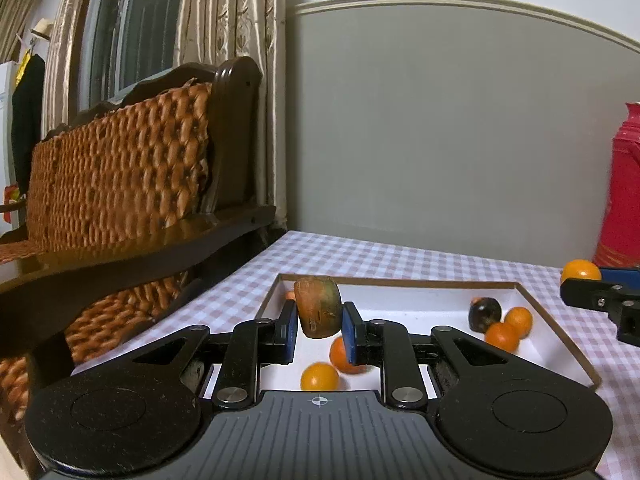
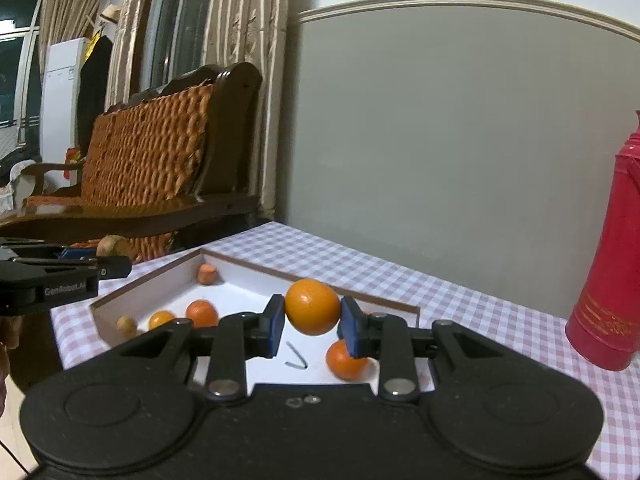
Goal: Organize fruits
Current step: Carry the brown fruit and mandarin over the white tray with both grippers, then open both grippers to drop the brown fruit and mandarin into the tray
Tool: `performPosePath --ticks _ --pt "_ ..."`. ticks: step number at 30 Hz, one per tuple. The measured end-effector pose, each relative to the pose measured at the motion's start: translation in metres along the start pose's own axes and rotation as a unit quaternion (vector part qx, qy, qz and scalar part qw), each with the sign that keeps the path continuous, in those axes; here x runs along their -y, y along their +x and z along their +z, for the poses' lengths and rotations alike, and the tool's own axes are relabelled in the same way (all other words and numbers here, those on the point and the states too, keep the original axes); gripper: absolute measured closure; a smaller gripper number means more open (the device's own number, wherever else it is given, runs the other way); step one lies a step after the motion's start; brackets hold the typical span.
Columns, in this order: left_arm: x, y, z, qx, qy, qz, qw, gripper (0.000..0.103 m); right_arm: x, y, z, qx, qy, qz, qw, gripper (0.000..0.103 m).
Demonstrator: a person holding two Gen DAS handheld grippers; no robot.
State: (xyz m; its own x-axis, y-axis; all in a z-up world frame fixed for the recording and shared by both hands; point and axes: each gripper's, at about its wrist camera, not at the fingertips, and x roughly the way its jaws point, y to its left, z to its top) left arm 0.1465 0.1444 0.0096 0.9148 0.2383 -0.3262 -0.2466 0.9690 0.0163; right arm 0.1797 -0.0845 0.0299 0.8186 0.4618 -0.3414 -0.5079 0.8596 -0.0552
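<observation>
My left gripper (image 1: 319, 325) is shut on a brown-orange carrot chunk (image 1: 318, 306), held above the white tray (image 1: 400, 280). In the left wrist view the tray holds several oranges (image 1: 319, 376) and a dark fruit (image 1: 485, 313). My right gripper (image 2: 312, 322) is shut on an orange (image 2: 312, 306) above the same tray (image 2: 312, 276); it also shows at the right edge of the left wrist view (image 1: 600, 294). In the right wrist view the tray holds oranges (image 2: 202, 313), a carrot piece (image 2: 207, 273) and a small tan fruit (image 2: 126, 325). The left gripper shows there at the left (image 2: 80, 266).
The tray lies on a pink checked tablecloth (image 1: 400, 256). A red thermos (image 2: 612, 264) stands at the right. A wooden sofa with a woven cushion (image 1: 120, 172) adjoins the table's left side. A grey wall (image 1: 440, 140) is behind.
</observation>
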Motion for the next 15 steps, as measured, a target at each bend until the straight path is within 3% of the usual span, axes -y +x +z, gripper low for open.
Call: performPosePath --ticks 15 --pt "-0.003 0.071 0.011 -0.031 -0.007 0.007 0.9995 0.08 0.041 0.06 0.008 -0.015 0.023 -0.015 1.0 0.081"
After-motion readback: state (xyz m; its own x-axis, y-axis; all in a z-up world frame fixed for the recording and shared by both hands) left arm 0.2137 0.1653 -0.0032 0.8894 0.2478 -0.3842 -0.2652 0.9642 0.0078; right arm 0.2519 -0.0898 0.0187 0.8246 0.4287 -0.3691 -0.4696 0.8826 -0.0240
